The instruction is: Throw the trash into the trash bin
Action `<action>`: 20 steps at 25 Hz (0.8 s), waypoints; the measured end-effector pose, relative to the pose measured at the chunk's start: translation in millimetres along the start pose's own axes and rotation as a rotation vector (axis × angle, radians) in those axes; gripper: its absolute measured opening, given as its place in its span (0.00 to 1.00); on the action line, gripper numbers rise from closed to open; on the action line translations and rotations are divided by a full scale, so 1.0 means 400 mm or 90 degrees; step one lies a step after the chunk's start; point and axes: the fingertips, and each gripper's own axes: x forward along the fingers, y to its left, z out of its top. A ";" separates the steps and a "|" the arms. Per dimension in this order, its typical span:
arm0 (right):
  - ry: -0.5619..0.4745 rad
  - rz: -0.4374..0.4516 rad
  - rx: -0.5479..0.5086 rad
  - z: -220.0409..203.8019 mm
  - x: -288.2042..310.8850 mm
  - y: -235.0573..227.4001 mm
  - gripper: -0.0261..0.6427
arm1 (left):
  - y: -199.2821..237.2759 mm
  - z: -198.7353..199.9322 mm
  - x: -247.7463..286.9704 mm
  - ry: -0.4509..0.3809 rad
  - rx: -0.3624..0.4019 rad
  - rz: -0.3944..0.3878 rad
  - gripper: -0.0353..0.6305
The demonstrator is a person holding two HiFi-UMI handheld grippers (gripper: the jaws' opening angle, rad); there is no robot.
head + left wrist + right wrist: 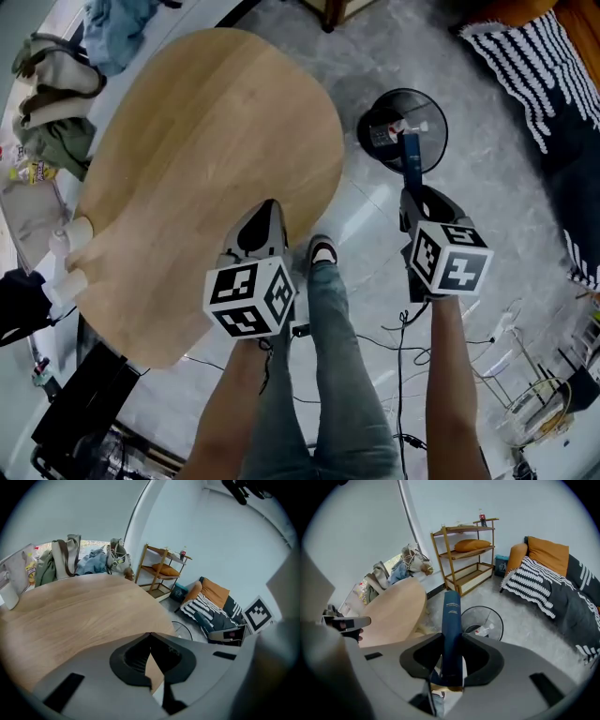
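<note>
My right gripper (452, 641) has its jaws clamped on a slim dark blue box (452, 618) that points toward the black wire trash bin (497, 617) on the floor just beyond, while my left gripper (150, 635), jaws pressed together and empty, hangs over the wooden desk's (70, 616) right edge.

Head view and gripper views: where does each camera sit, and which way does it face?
Head view: on the person's head, looking steeply down at the wooden table and trash bin; forearms, legs, left gripper and right gripper show.
Left gripper view: on the left gripper, along its shut, empty jaws, across the table.
Right gripper view: on the right gripper, looking along its jaws, shut on a dark blue box, toward the bin.
Shared: head and right gripper views show table, bin, box.
</note>
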 end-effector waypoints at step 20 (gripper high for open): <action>-0.008 -0.033 0.054 0.053 0.246 -0.215 0.28 | 0.009 0.099 0.198 -0.009 0.005 0.032 0.08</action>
